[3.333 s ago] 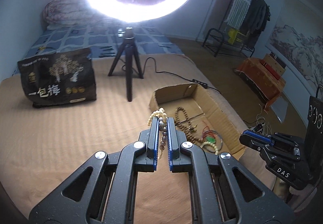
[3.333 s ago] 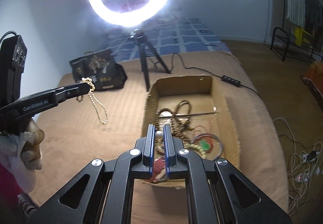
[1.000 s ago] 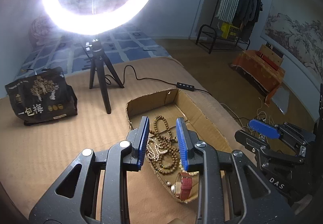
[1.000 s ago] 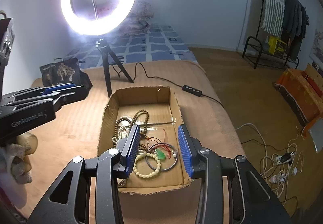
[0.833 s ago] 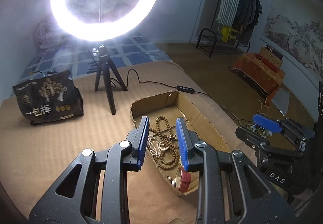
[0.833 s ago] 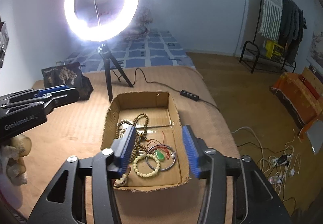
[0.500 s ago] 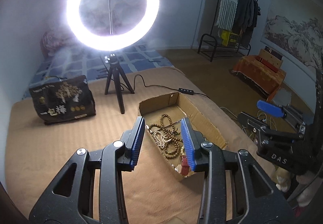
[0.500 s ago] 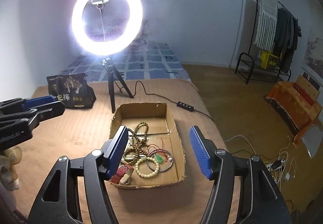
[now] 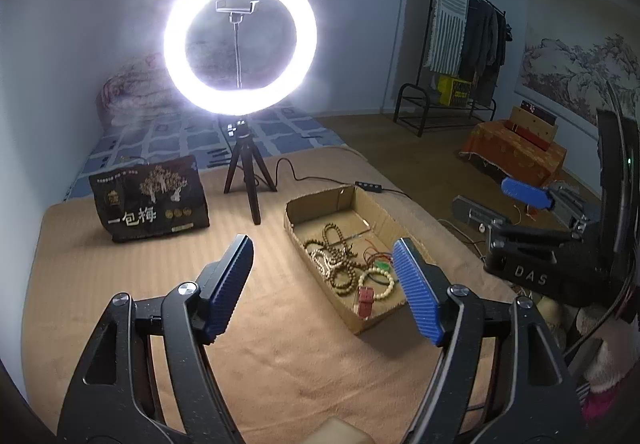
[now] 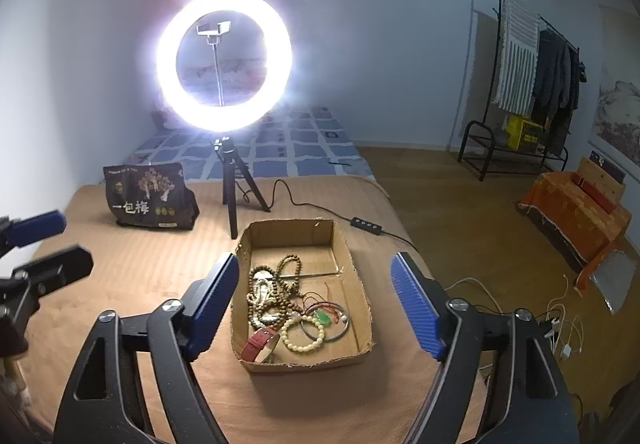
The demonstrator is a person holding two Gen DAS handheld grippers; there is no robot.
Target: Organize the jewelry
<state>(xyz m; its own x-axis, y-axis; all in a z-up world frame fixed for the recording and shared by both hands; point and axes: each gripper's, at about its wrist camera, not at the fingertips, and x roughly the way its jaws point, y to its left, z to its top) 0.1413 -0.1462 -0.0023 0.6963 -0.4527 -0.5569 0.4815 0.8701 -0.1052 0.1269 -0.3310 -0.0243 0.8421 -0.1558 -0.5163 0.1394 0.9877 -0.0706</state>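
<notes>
Both claws are spread wide w/ nothing between the blue pads: left claw point(image 9: 322, 286) sits at lower centre of the left wrist view, right claw point(image 10: 316, 304) at lower centre of the right wrist view, each held up and back from the bed point(image 10: 132, 268), prob. because the sorting looks about done. All jewelry visible is inside the cardboard box point(image 10: 362, 296), mid-frame in the right view and right of centre in the left one. In the box: brown bead strings point(image 10: 280, 292) piled toward its left side, a cream bead bracelet point(image 10: 303, 333) and a metal bangle w/ green pendant point(image 10: 329, 318) near the front, a red watch strap point(image 10: 260, 342) in the front-left corner; far half of the box is bare. Low walls and open top keep the loose strands together yet easy to reach from above. Around it: ring light point(image 10: 223, 61) on a tripod point(image 10: 232, 184) stands just behind the box, upper centre of frame, its cable w/ inline switch point(image 10: 364, 225) running off right; a dark snack bag point(image 10: 150, 200) stands upper left, well apart. Tripod legs and cable are the only things close enough to snag on a reach over the box's far edge; approach from the near side is unobstructed.
</notes>
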